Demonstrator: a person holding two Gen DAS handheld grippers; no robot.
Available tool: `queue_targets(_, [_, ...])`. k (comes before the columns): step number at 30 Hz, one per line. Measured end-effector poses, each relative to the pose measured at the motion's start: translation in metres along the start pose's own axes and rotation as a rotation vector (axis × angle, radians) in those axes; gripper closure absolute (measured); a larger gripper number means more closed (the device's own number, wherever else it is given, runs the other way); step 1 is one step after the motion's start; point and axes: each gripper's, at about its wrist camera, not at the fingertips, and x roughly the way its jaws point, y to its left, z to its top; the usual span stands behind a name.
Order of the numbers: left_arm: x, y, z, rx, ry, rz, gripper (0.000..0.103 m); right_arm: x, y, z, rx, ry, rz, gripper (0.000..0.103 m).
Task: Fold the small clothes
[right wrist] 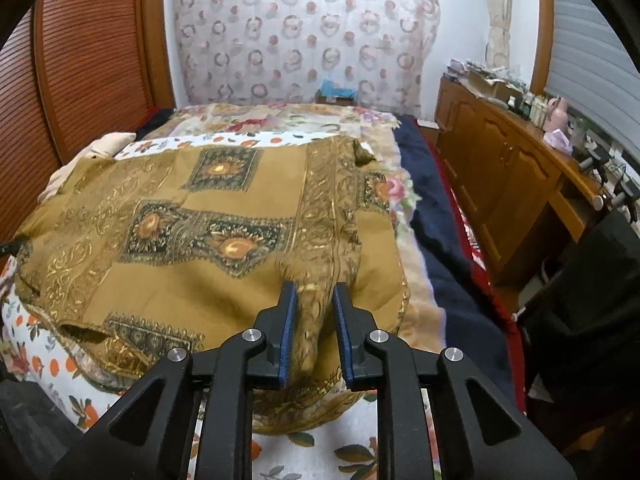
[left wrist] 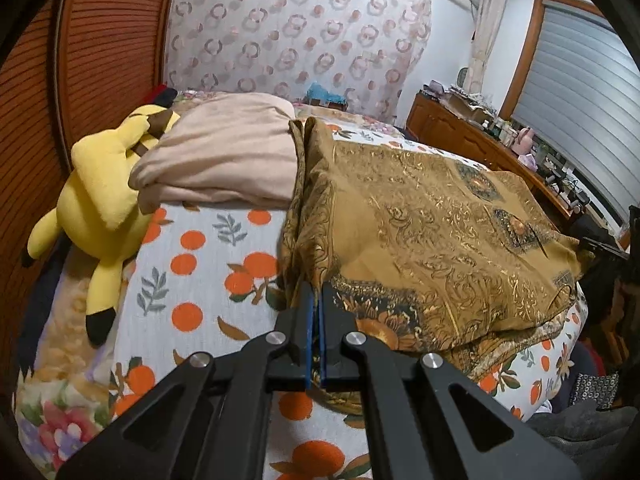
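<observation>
A mustard-brown garment with gold scrollwork and dark sunflower panels (left wrist: 420, 216) lies spread over the bed, folded into layers. My left gripper (left wrist: 317, 290) is shut on the garment's near left edge, and the cloth rises in a pinched ridge from its blue pads. In the right wrist view the same garment (right wrist: 200, 240) covers the bed's middle. My right gripper (right wrist: 314, 292) has its jaws a little apart. A bunched fold of the near right edge lies loose between the pads.
The bed sheet with orange fruit print (left wrist: 208, 272) lies under the garment. A yellow plush toy (left wrist: 100, 200) and a folded pink blanket (left wrist: 224, 152) sit to the left. A navy blanket (right wrist: 436, 216) and a wooden cabinet (right wrist: 500, 184) run along the right.
</observation>
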Motion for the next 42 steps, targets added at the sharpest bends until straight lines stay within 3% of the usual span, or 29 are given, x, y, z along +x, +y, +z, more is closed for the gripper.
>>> queue_targets(3, [-0.002,-0.001,0.003,0.012,-0.008,0.002,0.094,-0.002,-0.002,0.001,0.007,-0.018,-0.001,0.082])
queue_targets(5, [-0.003,-0.003,0.005,0.027,-0.014,0.006,0.07,-0.002,-0.002,0.0,0.012,-0.025,0.0,0.08])
queue_targets(8, [0.001,-0.004,0.007,0.036,-0.004,0.003,0.06,-0.001,-0.004,-0.001,0.016,-0.022,-0.003,0.077])
queue_targets(18, [0.027,-0.009,-0.001,0.046,0.074,0.02,0.056,0.001,-0.011,-0.011,0.016,-0.004,-0.032,0.066])
queue_targets(32, [0.039,-0.01,-0.003,0.036,0.092,0.052,0.056,0.029,-0.047,-0.042,0.132,0.063,-0.037,0.066])
queue_targets(42, [0.04,-0.012,-0.004,0.048,0.087,0.078,0.055,0.034,-0.036,-0.047,0.056,0.066,-0.042,0.094])
